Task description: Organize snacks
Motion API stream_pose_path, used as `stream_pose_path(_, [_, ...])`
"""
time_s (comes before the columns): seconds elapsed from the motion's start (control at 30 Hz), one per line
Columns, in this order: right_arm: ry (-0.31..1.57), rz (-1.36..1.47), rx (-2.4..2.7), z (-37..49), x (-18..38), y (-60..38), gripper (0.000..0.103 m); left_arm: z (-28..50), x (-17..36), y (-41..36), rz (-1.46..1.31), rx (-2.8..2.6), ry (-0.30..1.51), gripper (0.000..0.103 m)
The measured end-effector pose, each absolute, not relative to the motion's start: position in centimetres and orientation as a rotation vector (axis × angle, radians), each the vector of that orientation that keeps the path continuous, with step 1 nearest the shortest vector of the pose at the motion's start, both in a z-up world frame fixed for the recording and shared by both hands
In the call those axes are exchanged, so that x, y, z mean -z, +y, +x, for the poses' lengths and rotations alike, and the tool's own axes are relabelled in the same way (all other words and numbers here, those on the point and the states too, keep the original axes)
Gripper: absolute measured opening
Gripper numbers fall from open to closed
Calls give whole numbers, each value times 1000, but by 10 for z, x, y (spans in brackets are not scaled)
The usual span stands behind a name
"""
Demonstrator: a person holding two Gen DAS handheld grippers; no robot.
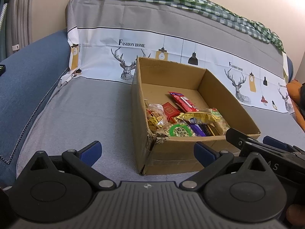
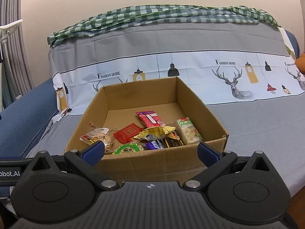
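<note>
An open cardboard box (image 1: 171, 152) (image 2: 144, 162) sits on the grey sofa cover, with several snack packets piled in its near half: a red bar (image 1: 183, 100) (image 2: 150, 119), a flat red packet (image 1: 170, 109) (image 2: 127, 132), a clear biscuit bag (image 1: 155, 114) (image 2: 97, 136), a green round pack (image 1: 180, 130) (image 2: 127, 149), a purple wrapper (image 1: 198, 127) (image 2: 153, 145) and a pale rice-cake pack (image 2: 187, 130). My left gripper (image 1: 148, 151) is open before the box's near left corner. My right gripper (image 2: 150, 151) is open at the box's front wall. Both hold nothing.
The sofa's grey seat cover (image 1: 85, 110) (image 2: 257, 126) spreads around the box. A blue armrest (image 1: 32, 76) rises at the left. A green checked cloth (image 2: 152, 15) lies along the backrest top. The right gripper's body (image 1: 266, 148) is close at the left view's lower right.
</note>
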State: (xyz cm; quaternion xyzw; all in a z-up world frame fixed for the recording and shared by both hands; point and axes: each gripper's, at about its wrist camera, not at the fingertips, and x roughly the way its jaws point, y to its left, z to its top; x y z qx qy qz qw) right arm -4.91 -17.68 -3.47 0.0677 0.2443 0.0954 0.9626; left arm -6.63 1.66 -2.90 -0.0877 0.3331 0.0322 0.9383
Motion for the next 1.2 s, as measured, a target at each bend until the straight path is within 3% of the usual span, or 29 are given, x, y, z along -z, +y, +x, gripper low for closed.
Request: stream_pose_path(1.2, [495, 136, -190, -48, 36, -179, 102, -67, 29, 15, -177, -49, 674, 103])
